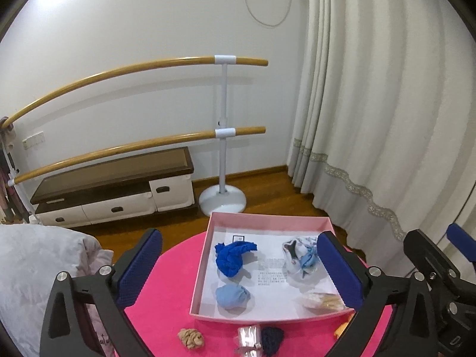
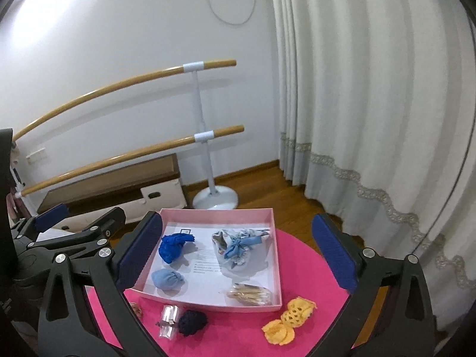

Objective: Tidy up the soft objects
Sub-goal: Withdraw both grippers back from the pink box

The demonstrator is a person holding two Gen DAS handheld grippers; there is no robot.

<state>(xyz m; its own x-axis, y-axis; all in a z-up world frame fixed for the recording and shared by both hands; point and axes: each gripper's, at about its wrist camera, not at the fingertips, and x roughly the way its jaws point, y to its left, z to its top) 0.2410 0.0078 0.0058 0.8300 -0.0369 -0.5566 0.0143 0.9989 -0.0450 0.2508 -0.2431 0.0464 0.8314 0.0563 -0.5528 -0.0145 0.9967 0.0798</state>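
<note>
A pink box [image 1: 205, 255] [image 2: 275, 255] sits on a round pink table [image 1: 166, 306] [image 2: 300, 264]. Inside lie a royal-blue lace bundle [image 1: 233, 257] [image 2: 174, 245], a light-blue ball [image 1: 233, 296] [image 2: 166, 278], a white-and-blue bow bundle [image 1: 300, 257] [image 2: 238, 247] and a packet of tan sticks [image 1: 322, 300] [image 2: 250, 293]. In front of the box lie a beige scrunchie [image 1: 192, 339], a silvery wrapped item [image 1: 248, 337] [image 2: 169, 321], a navy bundle [image 1: 272, 340] [image 2: 192, 321] and a yellow lace piece [image 2: 288, 319]. My left gripper [image 1: 241, 267] and right gripper [image 2: 238, 255] hover open and empty above the table.
A ballet barre stand [image 1: 223, 196] [image 2: 214, 196] and a low cabinet [image 1: 119, 190] stand behind the table by the wall. Curtains [image 1: 372, 119] hang at right. Grey bedding [image 1: 35, 267] lies at left.
</note>
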